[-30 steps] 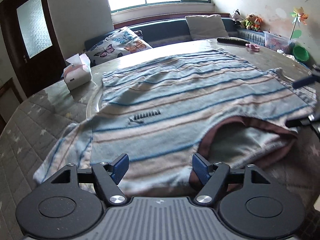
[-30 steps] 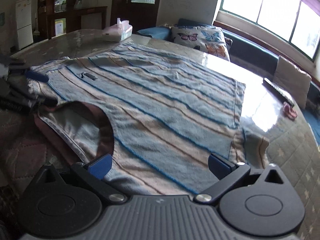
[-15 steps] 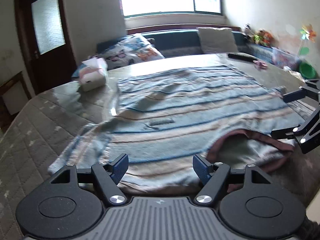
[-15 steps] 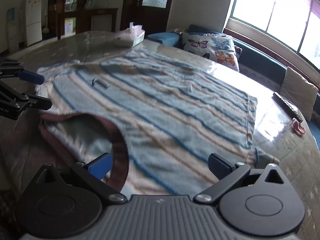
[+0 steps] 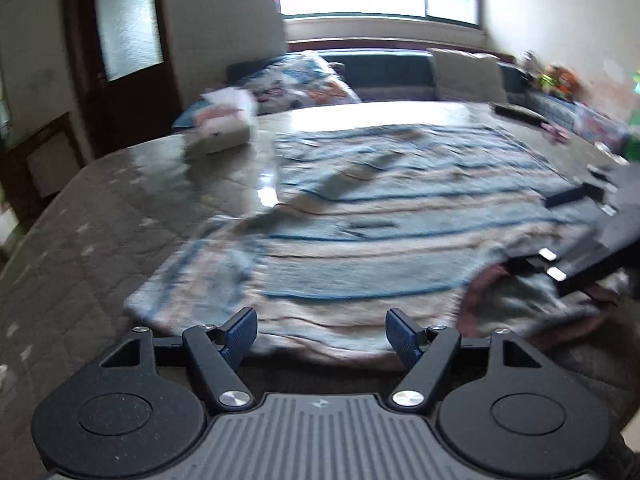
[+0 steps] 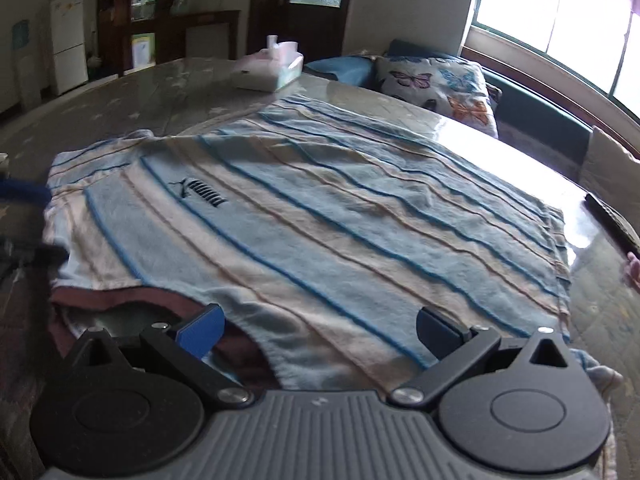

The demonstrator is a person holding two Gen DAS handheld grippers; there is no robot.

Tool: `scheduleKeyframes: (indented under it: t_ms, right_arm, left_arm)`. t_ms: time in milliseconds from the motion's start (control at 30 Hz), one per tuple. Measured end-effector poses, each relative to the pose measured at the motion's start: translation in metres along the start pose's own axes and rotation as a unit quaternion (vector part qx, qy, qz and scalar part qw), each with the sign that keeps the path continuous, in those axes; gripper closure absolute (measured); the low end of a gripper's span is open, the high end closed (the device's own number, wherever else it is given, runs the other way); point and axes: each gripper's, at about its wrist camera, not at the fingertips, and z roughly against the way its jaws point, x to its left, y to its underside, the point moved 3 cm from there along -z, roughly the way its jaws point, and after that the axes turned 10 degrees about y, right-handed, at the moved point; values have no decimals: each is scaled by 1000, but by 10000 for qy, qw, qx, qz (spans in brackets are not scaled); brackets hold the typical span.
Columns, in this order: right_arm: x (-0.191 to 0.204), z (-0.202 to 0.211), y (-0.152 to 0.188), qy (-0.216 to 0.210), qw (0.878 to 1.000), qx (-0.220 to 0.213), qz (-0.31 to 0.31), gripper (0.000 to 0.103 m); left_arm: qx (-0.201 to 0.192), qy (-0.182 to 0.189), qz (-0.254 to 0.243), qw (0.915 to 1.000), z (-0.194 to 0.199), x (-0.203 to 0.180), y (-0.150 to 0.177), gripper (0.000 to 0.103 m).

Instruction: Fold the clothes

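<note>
Right wrist view: shirt (image 6: pixel 320 216) spread flat on bench (image 6: pixel 120 92), collar at 7 o'clock. Right claw (image 6: pixel 320 332) and left claw (image 5: pixel 322 332) both wide, empty, hovering at near edge. Unfolded; likely needs an edge grip.

Left gripper (image 5: pixel 322 334): jaws spread wide, nothing between the blue pads, pointing forward and level, low. Right gripper (image 6: pixel 320 326): jaws likewise spread wide, empty, angled slightly downward. Each gripper's fingers show at the edge of the other's view, blurred.
</note>
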Motion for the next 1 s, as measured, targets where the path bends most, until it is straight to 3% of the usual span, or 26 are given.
scheduleKeyframes:
  t_ms: [133, 300, 567, 833, 1000]
  right_arm:
    - [5, 1, -6, -39, 10000, -48, 32, 0]
    - [14, 1, -12, -103, 9999, -89, 104, 0]
    - [51, 2, -33, -444, 9978, -262, 406, 0]
    - [107, -4, -62, -854, 9922, -387, 822, 0]
    - [139, -9, -75, -1043, 9893, -442, 922, 0]
  left_arm:
    - [19, -432, 784, 9960, -4, 42, -6, 35]
    - [47, -833, 1492, 9853, -9, 85, -4, 49]
    - [-5, -630, 1908, 9796, -7, 107, 0, 66]
    - [-97, -467, 2096, 9766, -4, 117, 2, 66]
    - [-137, -357, 2127, 9764, -7, 123, 2, 92]
